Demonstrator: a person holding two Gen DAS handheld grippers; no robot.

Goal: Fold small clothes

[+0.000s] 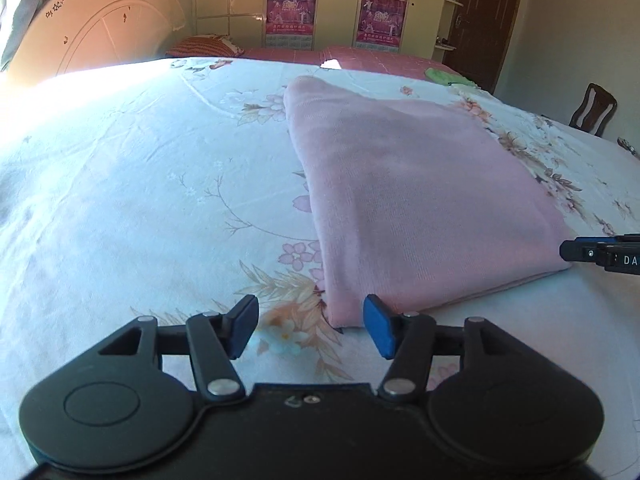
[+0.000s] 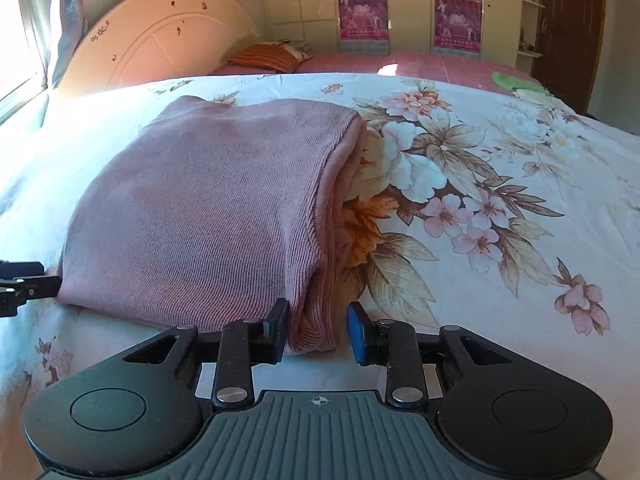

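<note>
A pink knit garment (image 1: pixel 416 200) lies folded flat on the floral bedsheet (image 1: pixel 140 184). My left gripper (image 1: pixel 310 326) is open, its jaws straddling the garment's near left corner just above the sheet. In the right wrist view the same garment (image 2: pixel 208 216) shows stacked layers along its right edge. My right gripper (image 2: pixel 318 332) is open, its jaws on either side of the garment's near right corner. The right gripper's tip shows at the far right of the left wrist view (image 1: pixel 600 254), and the left gripper shows at the left edge of the right wrist view (image 2: pixel 24 284).
The bed has a cream rounded headboard (image 2: pixel 160 44) at the back left and a striped pillow (image 2: pixel 264 58). A green cloth (image 2: pixel 516 82) lies at the far right of the bed. A wooden chair (image 1: pixel 594 110) and a dark door (image 1: pixel 486 20) stand beyond the bed.
</note>
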